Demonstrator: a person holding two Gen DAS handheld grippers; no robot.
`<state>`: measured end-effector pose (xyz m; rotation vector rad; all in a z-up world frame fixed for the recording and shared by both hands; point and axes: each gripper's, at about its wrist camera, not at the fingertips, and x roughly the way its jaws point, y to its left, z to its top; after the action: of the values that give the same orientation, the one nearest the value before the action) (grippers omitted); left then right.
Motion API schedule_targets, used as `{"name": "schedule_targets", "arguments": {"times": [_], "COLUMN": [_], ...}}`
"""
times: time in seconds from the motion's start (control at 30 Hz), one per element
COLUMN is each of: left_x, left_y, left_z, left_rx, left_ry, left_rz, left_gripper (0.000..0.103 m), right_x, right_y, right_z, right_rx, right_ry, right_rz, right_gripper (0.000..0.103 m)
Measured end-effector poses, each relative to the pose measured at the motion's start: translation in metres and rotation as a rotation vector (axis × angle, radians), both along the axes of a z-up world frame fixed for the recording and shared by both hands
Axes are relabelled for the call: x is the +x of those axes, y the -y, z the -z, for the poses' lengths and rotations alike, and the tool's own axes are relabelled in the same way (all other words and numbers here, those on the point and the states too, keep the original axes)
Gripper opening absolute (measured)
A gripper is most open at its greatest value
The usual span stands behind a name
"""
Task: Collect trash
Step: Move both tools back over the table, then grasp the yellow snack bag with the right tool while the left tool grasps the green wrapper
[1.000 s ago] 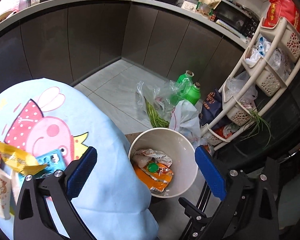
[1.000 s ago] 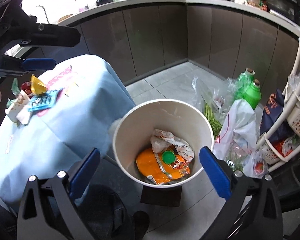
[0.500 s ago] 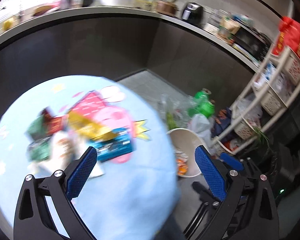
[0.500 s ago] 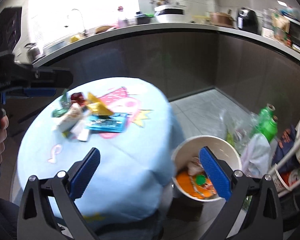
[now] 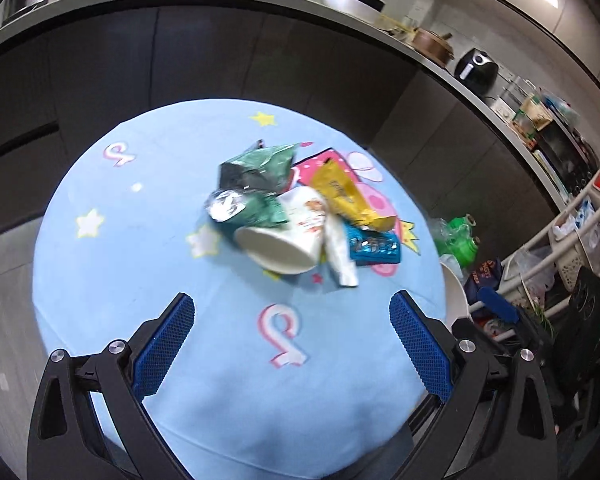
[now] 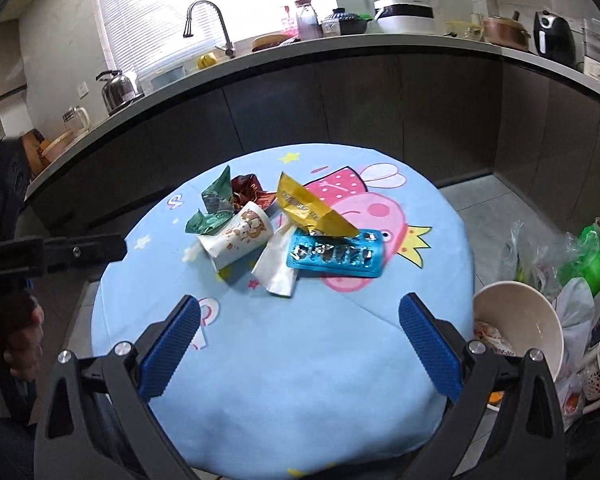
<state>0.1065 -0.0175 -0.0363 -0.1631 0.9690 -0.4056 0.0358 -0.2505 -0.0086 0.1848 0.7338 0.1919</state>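
A pile of trash lies on the round table with a light blue cloth (image 5: 140, 272) (image 6: 300, 360): a paper cup on its side (image 5: 288, 236) (image 6: 240, 240), green wrappers (image 5: 260, 172) (image 6: 212, 208), a yellow wrapper (image 5: 340, 192) (image 6: 308, 208), a blue blister tray (image 5: 374, 246) (image 6: 336, 256), a white tissue (image 6: 278, 268) and a red wrapper (image 6: 248, 188). The white trash bin (image 6: 540, 328) stands on the floor right of the table; its rim also shows in the left wrist view (image 5: 458, 296). My left gripper (image 5: 292, 348) and right gripper (image 6: 300, 344) are both open and empty above the table's near side.
A dark kitchen counter (image 6: 340, 52) curves behind the table with a sink tap, kettle and appliances. Green bottles and plastic bags (image 6: 588, 264) sit on the floor beside the bin. A white basket rack (image 5: 572, 240) stands at the right. My left gripper's body (image 6: 40, 256) shows at the left.
Both grippers have swung left from over the bin to over the table. The trash pile is now centred ahead of both. Both stay open and empty.
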Motion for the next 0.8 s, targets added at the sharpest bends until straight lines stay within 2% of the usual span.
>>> {"name": "schedule_targets", "arguments": {"times": [0.1, 0.3, 0.5, 0.8], "left_x": [-0.001, 0.001, 0.007, 0.016], "left_y": [-0.015, -0.022, -0.015, -0.014], "left_z": [0.011, 0.018, 0.018, 0.03], "left_rx": [-0.011, -0.045, -0.048, -0.041], "left_ry": [-0.024, -0.036, -0.032, -0.067], "left_rz": [-0.014, 0.0, 0.04, 0.043], "left_gripper": [0.093, 0.088, 0.079, 0.071], "right_x": [0.02, 0.079, 0.145, 0.186], "right_y": [-0.005, -0.007, -0.024, -0.035], "right_z": [0.0, 0.003, 0.02, 0.048], "right_rx": [-0.058, -0.108, -0.203, -0.252], "right_ry": [-0.022, -0.068, -0.122, -0.156], "right_rz": [-0.024, -0.094, -0.238, -0.319], "right_gripper": [0.099, 0.097, 0.087, 0.074]}}
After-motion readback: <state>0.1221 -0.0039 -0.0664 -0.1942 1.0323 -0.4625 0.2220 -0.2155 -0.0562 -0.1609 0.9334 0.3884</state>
